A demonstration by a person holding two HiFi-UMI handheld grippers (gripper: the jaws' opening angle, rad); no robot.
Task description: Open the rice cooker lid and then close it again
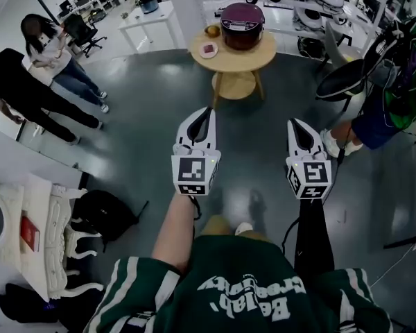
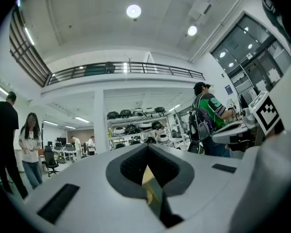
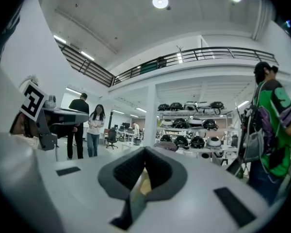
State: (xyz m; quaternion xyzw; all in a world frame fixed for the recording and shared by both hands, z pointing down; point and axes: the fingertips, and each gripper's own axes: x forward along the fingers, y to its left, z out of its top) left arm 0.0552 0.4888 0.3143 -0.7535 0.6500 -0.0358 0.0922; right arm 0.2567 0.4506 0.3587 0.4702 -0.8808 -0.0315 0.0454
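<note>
Grey floor (image 1: pixel 145 109), shut left gripper (image 1: pixel 207 110), shut right gripper (image 1: pixel 292 121), rice cooker (image 1: pixel 242 25) well ahead

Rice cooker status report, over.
Left gripper, right gripper shut, empty, well short of table. Rice cooker lid closed. Bowl and small plate beside it.

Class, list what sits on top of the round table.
A rice cooker with its lid shut, a small bowl and a small plate. The lid hides whatever is inside the cooker.
</note>
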